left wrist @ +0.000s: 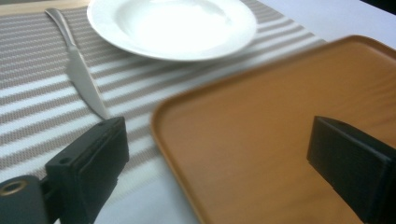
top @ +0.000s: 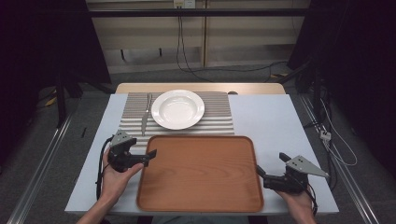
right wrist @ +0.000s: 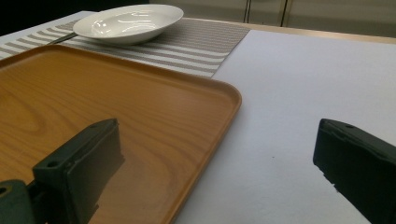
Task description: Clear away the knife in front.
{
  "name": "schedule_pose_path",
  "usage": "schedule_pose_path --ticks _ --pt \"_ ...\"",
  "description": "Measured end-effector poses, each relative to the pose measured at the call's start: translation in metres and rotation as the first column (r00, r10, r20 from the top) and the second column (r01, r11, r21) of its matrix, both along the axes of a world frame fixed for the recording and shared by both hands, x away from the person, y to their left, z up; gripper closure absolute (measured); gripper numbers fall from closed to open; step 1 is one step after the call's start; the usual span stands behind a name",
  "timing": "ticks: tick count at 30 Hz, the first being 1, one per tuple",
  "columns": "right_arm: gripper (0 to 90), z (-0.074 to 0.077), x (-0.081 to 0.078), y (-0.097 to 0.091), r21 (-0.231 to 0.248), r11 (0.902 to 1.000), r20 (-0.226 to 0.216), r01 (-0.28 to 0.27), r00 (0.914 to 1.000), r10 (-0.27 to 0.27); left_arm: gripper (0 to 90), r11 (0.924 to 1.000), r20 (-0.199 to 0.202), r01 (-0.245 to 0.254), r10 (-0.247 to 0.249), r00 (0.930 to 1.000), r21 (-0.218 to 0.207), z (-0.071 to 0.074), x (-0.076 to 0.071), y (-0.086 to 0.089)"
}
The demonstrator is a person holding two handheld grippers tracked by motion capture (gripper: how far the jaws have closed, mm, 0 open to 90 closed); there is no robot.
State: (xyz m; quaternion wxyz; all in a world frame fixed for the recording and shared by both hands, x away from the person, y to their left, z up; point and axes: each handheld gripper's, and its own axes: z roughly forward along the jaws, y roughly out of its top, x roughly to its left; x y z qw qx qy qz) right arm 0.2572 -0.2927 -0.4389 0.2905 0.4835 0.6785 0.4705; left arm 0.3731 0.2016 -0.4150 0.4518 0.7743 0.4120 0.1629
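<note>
An empty wooden tray (top: 201,172) lies at the table's near middle. Behind it a white deep plate (top: 178,108) sits on a striped placemat (top: 219,119), with a metal knife (top: 145,120) to its left. My left gripper (top: 142,150) is open at the tray's near-left corner. In the left gripper view (left wrist: 219,144) one jaw hangs over the placemat (left wrist: 37,93) and the other over the tray (left wrist: 261,140); the knife (left wrist: 79,74) and plate (left wrist: 173,23) lie ahead. My right gripper (top: 271,163) is open astride the tray's right edge (right wrist: 224,140), holding nothing.
The white table (top: 266,116) has bare surface right of the placemat and tray (right wrist: 303,93). A wooden strip (top: 201,87) runs along its far edge. Cables (top: 187,60) hang on the floor beyond. Dark stands flank both sides.
</note>
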Motion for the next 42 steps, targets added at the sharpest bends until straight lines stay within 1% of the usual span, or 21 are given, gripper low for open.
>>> schedule_pose_path --ticks 4,6,8,9,10,12,13,14,17,19,23,25,27,30,32,35,37,38,39,41,42 --pt "0.9 -0.001 0.002 0.001 0.006 1.0 -0.007 -0.005 1.0 0.005 5.7 0.9998 0.002 -0.02 0.02 0.9998 0.009 0.004 0.015 0.002" --pt "0.9 -0.001 0.003 0.001 0.009 1.0 -0.009 -0.004 1.0 0.004 6.3 0.9994 0.007 -0.023 0.023 0.9997 0.025 0.007 0.023 0.002" --pt "0.9 -0.002 0.004 0.0 0.01 0.9999 -0.013 -0.007 0.9999 0.007 6.2 0.9979 0.012 -0.007 0.006 0.9999 0.065 0.01 0.03 -0.002" --pt "0.9 -0.003 0.005 0.0 0.012 0.9999 -0.015 -0.011 0.9998 0.011 6.4 0.9939 0.015 -0.003 0.001 0.9999 0.11 0.012 0.034 -0.004" --pt "0.9 -0.004 0.006 0.0 0.007 0.9999 -0.017 -0.014 0.9997 0.015 6.4 0.9923 0.023 -0.008 0.005 0.9997 0.123 0.012 0.038 -0.006" --pt "0.9 -0.004 0.007 0.0 -0.001 0.9998 -0.023 -0.019 0.9996 0.019 6.3 0.9933 -0.007 0.003 -0.002 1.0 0.115 0.013 0.046 -0.007" --pt "0.9 -0.005 0.007 0.0 0.005 0.9998 -0.024 -0.021 0.9995 0.021 5.9 0.9944 -0.014 0.005 -0.004 0.9999 0.106 0.013 0.05 -0.007" --pt "0.9 -0.005 0.007 0.0 0.008 0.9997 -0.025 -0.022 0.9995 0.022 6.1 0.9937 -0.019 0.008 -0.006 0.9998 0.112 0.015 0.054 -0.007" --pt "0.9 -0.005 0.008 -0.001 0.013 0.9997 -0.026 -0.022 0.9994 0.023 6.8 0.9915 0.012 -0.022 0.021 0.9997 0.128 0.018 0.065 -0.007" --pt "0.9 -0.005 0.008 0.0 0.01 0.9996 -0.029 -0.026 0.9992 0.027 6.8 0.9874 0.02 -0.049 0.046 0.9987 0.15 0.018 0.074 -0.008" --pt "0.9 -0.005 0.008 0.001 0.005 0.9994 -0.032 -0.034 0.9989 0.035 7.6 0.9851 -0.001 -0.074 0.075 0.9972 0.155 0.017 0.092 -0.009" --pt "0.9 -0.005 0.008 0.001 0.005 0.9994 -0.031 -0.035 0.9989 0.035 7.2 0.9831 -0.023 -0.078 0.083 0.9963 0.166 0.018 0.101 -0.009" --pt "0.9 -0.005 0.009 0.001 0.006 0.9995 -0.032 -0.032 0.999 0.033 7.3 0.9856 -0.026 -0.087 0.092 0.9954 0.145 0.018 0.11 -0.007" --pt "0.9 -0.005 0.009 0.001 0.006 0.9994 -0.032 -0.035 0.9989 0.035 11.6 0.9808 -0.021 -0.098 0.103 0.9945 0.169 0.018 0.122 -0.005" --pt "0.9 -0.006 0.009 0.001 0.007 0.9994 -0.032 -0.033 0.9989 0.034 11.3 0.9781 -0.035 -0.113 0.12 0.9921 0.175 0.017 0.132 -0.003" --pt "0.9 -0.006 0.01 0.001 0.007 0.9993 -0.035 -0.036 0.9988 0.036 11.4 0.9772 -0.063 -0.139 0.151 0.9866 0.16 0.017 0.148 0.003" --pt "0.9 -0.006 0.01 0.002 0.007 0.9993 -0.037 -0.036 0.9987 0.036 12.5 0.9729 -0.095 -0.146 0.165 0.9818 0.18 0.016 0.159 0.008" --pt "0.9 -0.006 0.01 0.002 0.005 0.9993 -0.038 -0.038 0.9986 0.038 16.6 0.97 -0.109 -0.161 0.183 0.977 0.182 0.013 0.166 0.009" --pt "0.9 -0.006 0.01 0.002 0.002 0.9992 -0.039 -0.04 0.9984 0.04 17.3 0.9679 -0.129 -0.165 0.192 0.973 0.189 0.01 0.172 0.011" --pt "1.0 -0.006 0.01 0.003 0.001 0.999 -0.037 -0.044 0.9983 0.044 16.5 0.9622 -0.147 -0.183 0.214 0.9657 0.202 0.004 0.183 0.014" --pt "0.9 -0.006 0.01 0.003 -0.002 0.9989 -0.035 -0.047 0.9983 0.047 17.2 0.9627 -0.157 -0.192 0.223 0.9622 0.191 0.001 0.187 0.014"
